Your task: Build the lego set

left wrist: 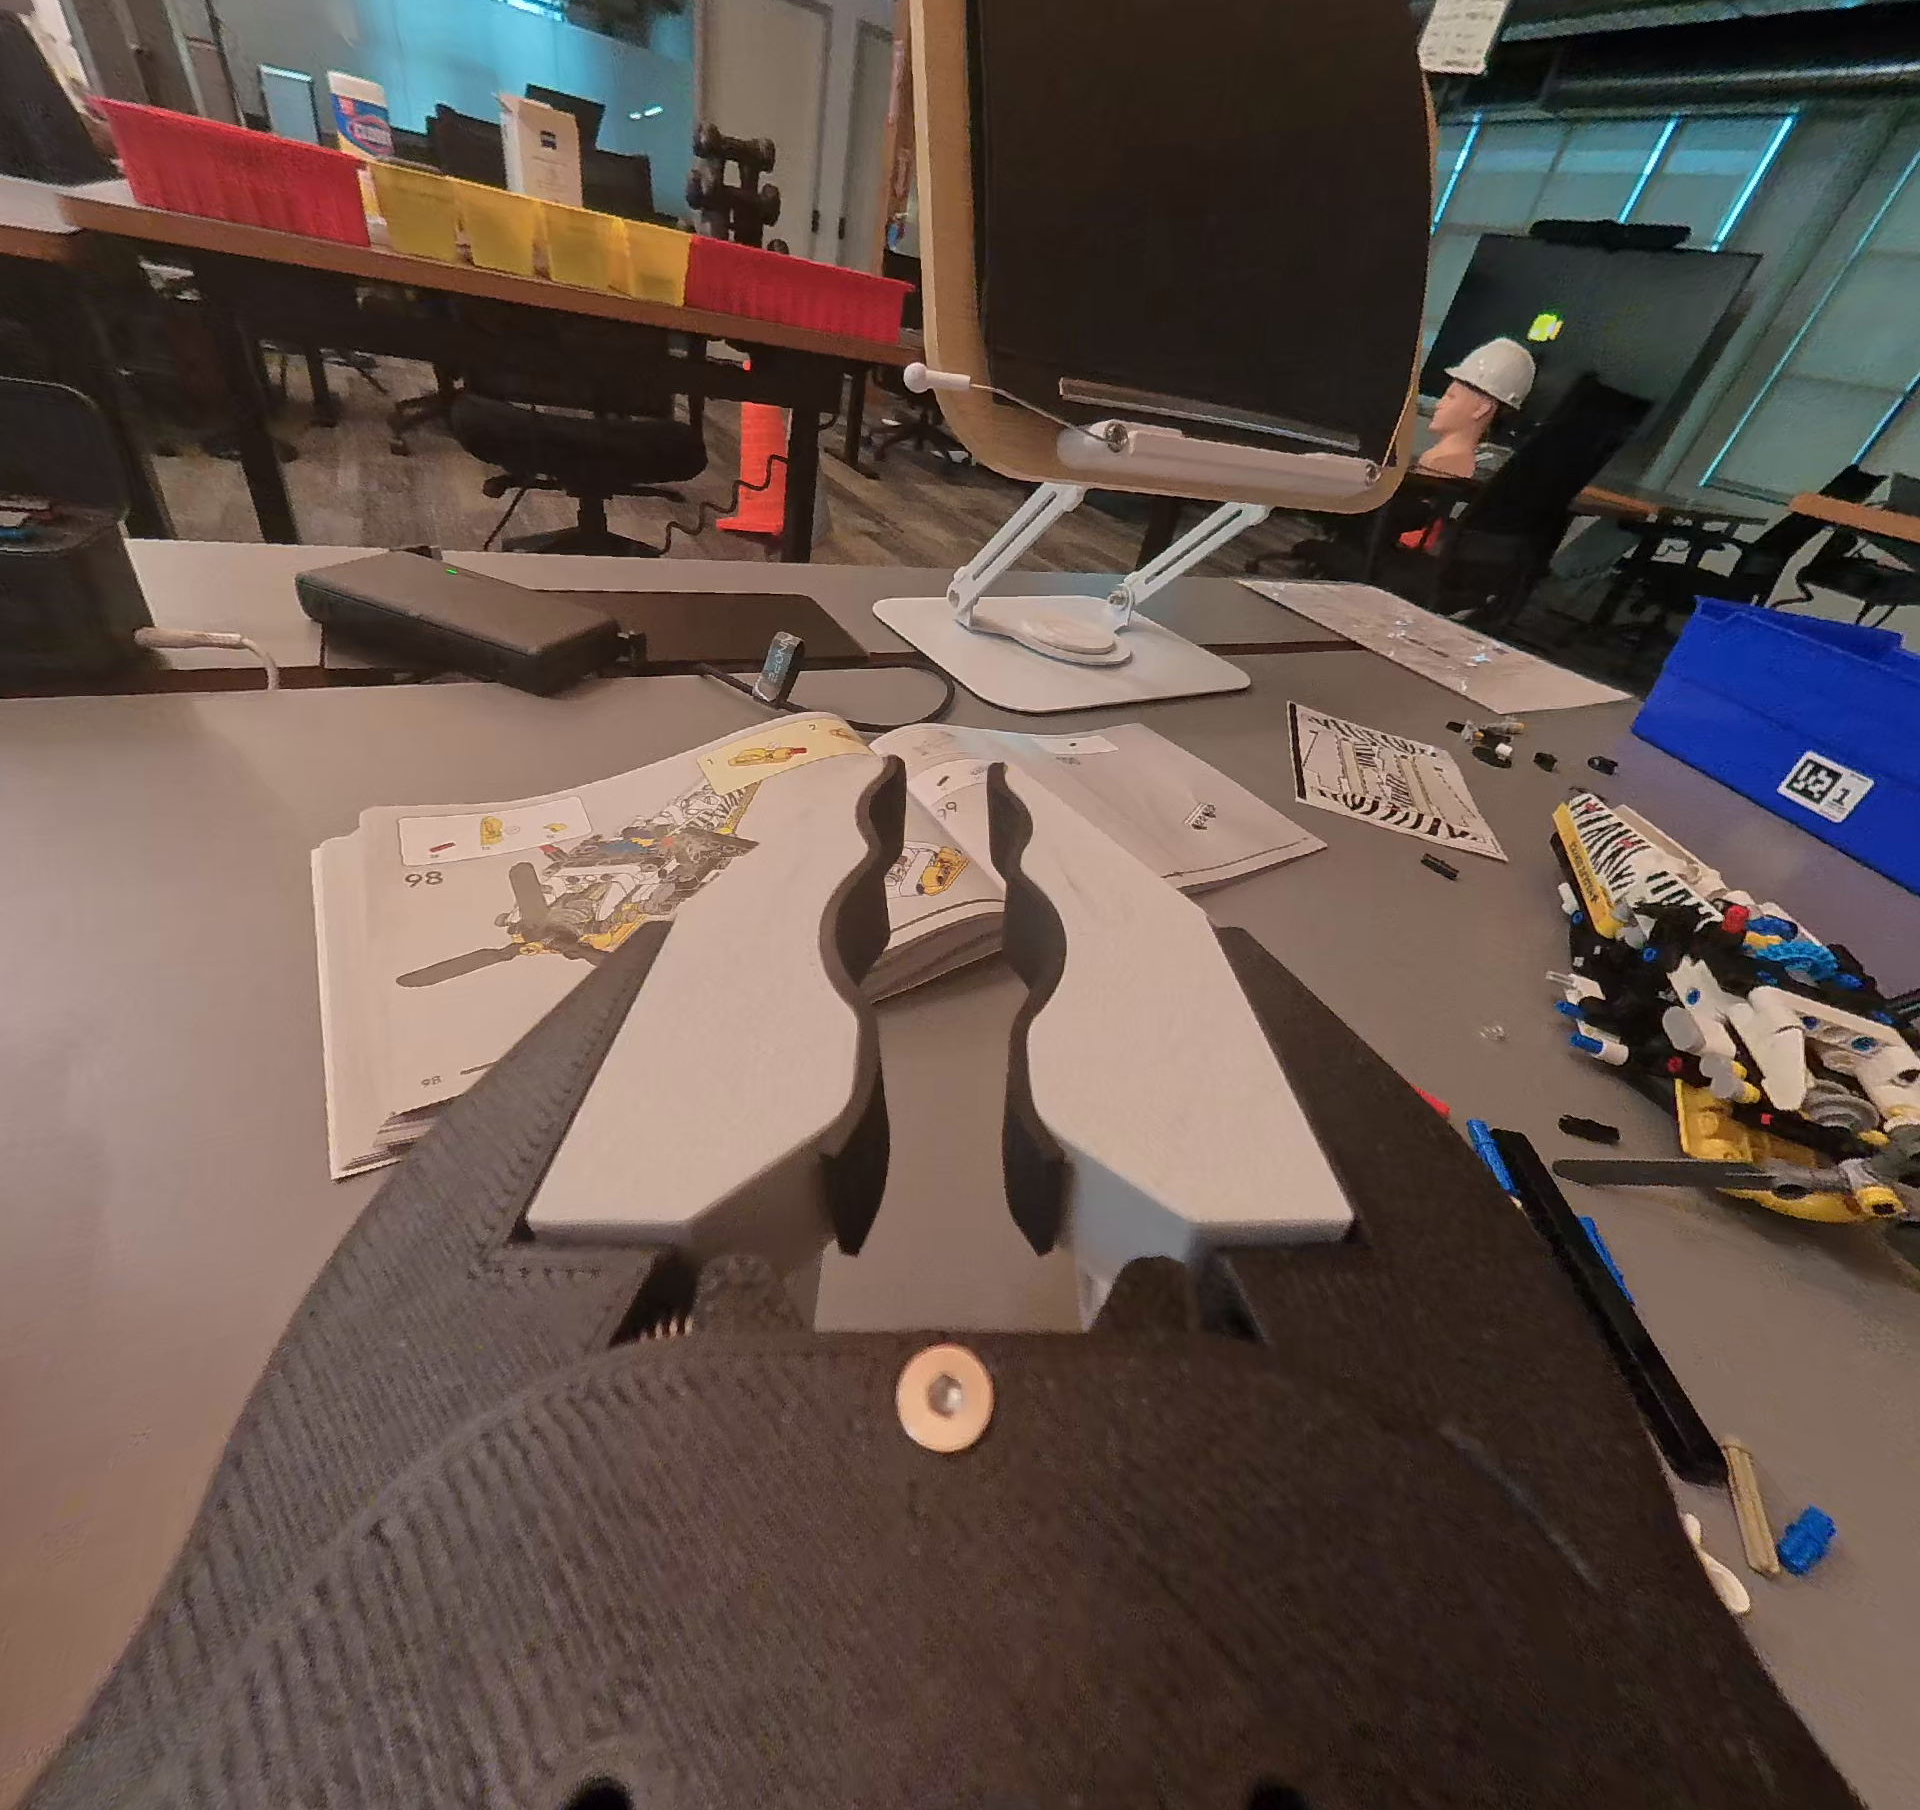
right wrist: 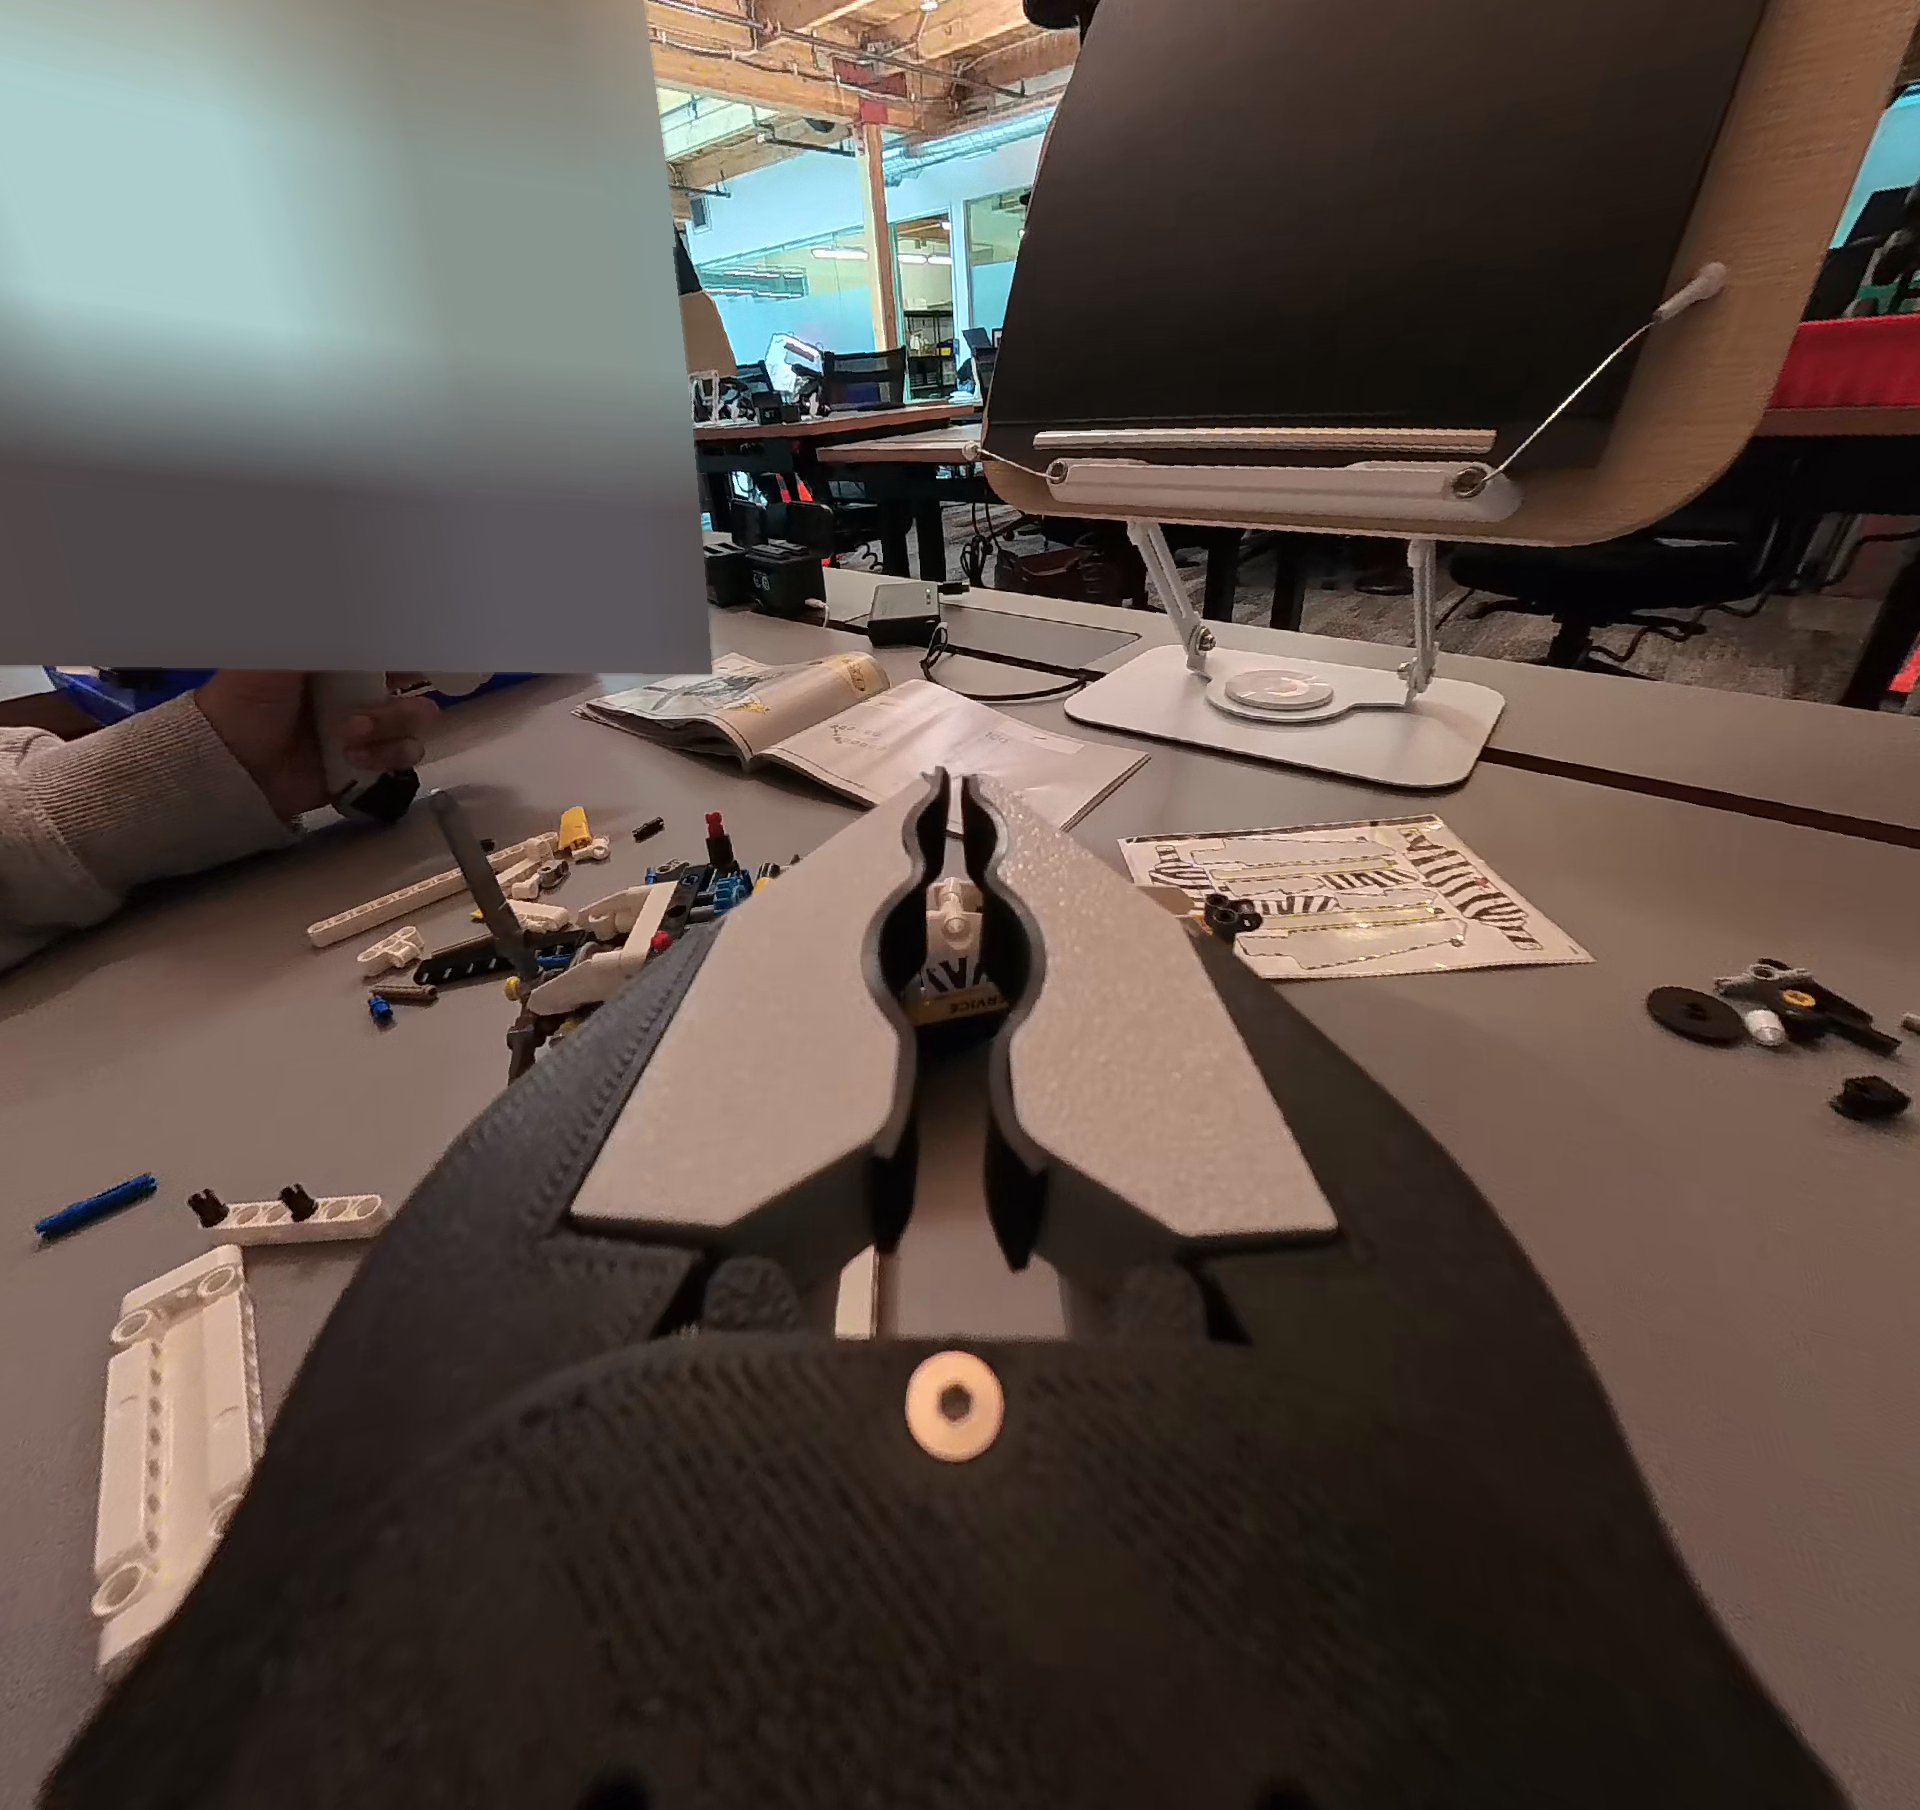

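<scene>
Ahead of the left gripper (left wrist: pixel 945 784) the open instruction booklet (left wrist: pixel 540 919) covered the table (left wrist: pixel 156 929); bare grey surface lay to its left. To its right the lego model (left wrist: pixel 1725 1012) and scattered pieces blocked passage. Beyond the right gripper (right wrist: pixel 953 789), the tablet stand (right wrist: pixel 1288 711) stood, apparently well clear.

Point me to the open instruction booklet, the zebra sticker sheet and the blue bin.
instruction booklet (left wrist: pixel 499 929), left wrist view, left page.
zebra sticker sheet (right wrist: pixel 1351 893), right wrist view, sheet centre.
blue bin (left wrist: pixel 1766 711), left wrist view, front wall.

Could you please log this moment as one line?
left tool: open, empty, over booklet | right tool: shut, nothing gripped, above model | stage: building
</scene>
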